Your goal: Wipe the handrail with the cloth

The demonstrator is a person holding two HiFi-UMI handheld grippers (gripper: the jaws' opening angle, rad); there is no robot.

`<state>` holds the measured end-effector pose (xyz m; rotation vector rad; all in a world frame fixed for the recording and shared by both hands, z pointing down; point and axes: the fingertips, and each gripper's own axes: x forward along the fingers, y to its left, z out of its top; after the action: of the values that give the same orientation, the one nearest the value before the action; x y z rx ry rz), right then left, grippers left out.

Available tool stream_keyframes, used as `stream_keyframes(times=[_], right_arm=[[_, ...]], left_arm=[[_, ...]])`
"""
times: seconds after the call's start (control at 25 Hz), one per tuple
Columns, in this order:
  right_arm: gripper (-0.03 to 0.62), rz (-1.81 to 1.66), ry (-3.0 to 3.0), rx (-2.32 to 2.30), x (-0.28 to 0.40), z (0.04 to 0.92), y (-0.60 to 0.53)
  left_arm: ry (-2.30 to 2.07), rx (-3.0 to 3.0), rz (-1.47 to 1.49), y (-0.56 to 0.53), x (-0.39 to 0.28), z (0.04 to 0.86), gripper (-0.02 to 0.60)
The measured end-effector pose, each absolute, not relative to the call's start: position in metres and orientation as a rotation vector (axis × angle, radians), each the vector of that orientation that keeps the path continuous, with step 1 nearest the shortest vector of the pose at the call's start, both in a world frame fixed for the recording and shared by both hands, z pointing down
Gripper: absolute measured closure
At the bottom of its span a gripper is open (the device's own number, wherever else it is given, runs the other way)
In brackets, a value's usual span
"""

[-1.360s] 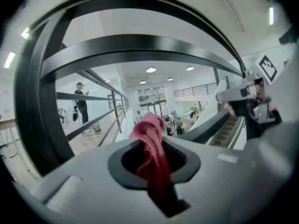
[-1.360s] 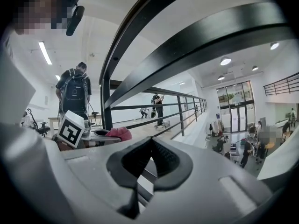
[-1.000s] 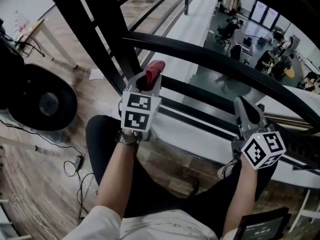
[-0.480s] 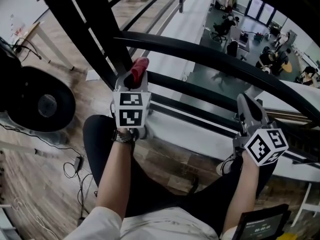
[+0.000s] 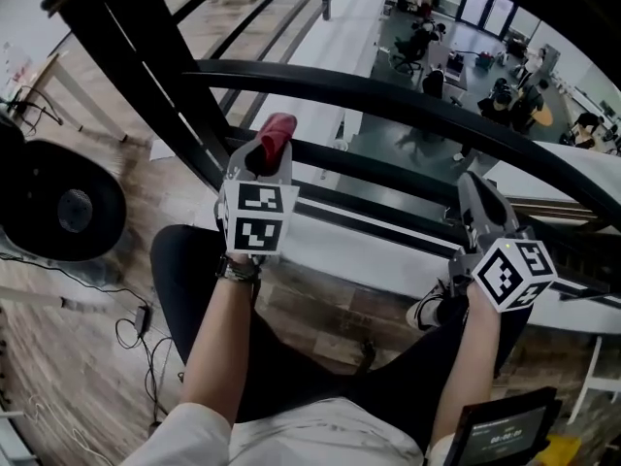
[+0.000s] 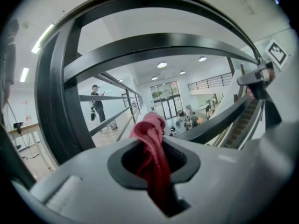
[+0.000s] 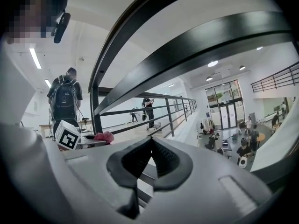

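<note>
Now red cloth (image 6: 151, 155) pinched in left gripper (image 5: 270, 153), near handrail (image 5: 408, 98).

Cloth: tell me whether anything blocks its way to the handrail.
Nothing visible does. The red cloth, clamped in the left gripper, sits just short of the black handrail, with only open air between them in the head and left gripper views.
</note>
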<state>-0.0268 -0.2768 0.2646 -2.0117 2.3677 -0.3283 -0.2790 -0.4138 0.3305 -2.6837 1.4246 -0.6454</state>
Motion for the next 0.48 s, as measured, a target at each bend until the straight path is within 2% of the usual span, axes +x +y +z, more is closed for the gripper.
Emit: stream_keyframes(times=[0.48], right_arm=[[0.592,-0.371,2.336,-2.015,0.011,0.275,-0.227]], left_arm=[[1.387,-2.707,-0.581,-0.377,-0.207,0.333,0.515]])
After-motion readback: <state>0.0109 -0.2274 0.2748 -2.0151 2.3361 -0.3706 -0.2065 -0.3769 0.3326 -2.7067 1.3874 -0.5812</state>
